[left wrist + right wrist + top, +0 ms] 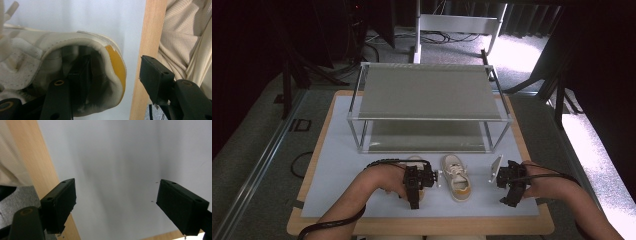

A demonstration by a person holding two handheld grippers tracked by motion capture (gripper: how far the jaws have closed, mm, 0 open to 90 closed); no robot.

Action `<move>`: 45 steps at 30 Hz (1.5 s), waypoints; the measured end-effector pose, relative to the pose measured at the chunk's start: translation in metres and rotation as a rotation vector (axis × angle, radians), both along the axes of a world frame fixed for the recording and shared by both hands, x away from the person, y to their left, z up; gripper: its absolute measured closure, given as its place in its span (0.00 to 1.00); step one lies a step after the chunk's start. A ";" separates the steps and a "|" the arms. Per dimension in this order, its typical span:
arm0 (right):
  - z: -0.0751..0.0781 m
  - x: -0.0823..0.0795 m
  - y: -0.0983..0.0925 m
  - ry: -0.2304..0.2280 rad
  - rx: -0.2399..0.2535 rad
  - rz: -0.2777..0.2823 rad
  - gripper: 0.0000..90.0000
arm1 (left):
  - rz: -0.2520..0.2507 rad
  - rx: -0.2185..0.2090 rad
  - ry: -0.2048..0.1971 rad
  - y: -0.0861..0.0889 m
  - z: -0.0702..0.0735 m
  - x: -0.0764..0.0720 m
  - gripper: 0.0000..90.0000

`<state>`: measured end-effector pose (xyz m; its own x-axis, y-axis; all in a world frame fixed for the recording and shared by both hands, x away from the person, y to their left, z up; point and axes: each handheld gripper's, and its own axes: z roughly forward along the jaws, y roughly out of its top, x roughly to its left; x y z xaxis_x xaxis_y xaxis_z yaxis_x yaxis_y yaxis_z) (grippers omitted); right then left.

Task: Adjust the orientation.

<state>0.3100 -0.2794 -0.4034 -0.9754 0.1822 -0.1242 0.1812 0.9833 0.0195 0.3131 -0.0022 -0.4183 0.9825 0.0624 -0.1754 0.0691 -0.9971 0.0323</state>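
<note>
Our left gripper point(117, 75) hides part of a cream leather sneaker point(57, 57), jaws spread, one inside its yellow-tabbed heel collar, while our right gripper point(117, 205) gapes over bare mat.

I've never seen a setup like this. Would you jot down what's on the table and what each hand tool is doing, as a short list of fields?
Table: wooden board covered by a pale sheet
Rack: two-level metal shelf at the far side, nothing on it
Shoe: one cream sneaker with a yellow heel patch, in front of the shelf
Left gripper: open, one finger inside the sneaker's opening, the other outside the heel
Right gripper: open, holding nothing, over bare sheet right of the sneaker
Person: two forearms come in from the near edge
</note>
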 end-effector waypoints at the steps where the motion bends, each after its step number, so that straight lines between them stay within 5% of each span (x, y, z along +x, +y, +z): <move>1: 0.003 -0.001 0.003 0.000 0.010 0.008 0.18 | 0.002 0.000 0.001 0.000 0.000 0.000 0.47; 10: 0.026 -0.006 0.035 -0.010 0.091 0.112 0.24 | 0.002 0.008 0.008 -0.001 0.001 -0.001 0.47; 18: 0.030 -0.010 0.066 -0.008 0.113 0.202 0.28 | 0.000 0.010 0.016 0.002 0.002 -0.001 0.48; 24: 0.026 -0.011 0.088 0.033 0.124 0.290 0.50 | 0.000 0.003 0.004 0.001 0.003 -0.001 0.48; 27: 0.018 -0.011 0.100 0.051 0.090 0.339 0.60 | 0.003 0.002 0.010 0.002 0.002 -0.001 0.48; 30: 0.010 -0.010 0.108 0.055 0.068 0.378 0.70 | 0.057 -0.034 0.008 0.003 -0.001 -0.004 0.49; 32: 0.003 -0.007 0.113 0.055 0.062 0.386 0.77 | 0.006 -0.007 0.010 0.004 0.001 -0.001 0.49; 38: 0.006 -0.009 0.117 0.082 0.072 0.377 0.80 | 0.005 -0.023 0.008 0.005 0.000 0.001 0.49; 45: 0.009 -0.011 0.113 0.041 0.121 0.322 0.81 | 0.031 -0.038 0.012 0.002 0.000 -0.002 0.49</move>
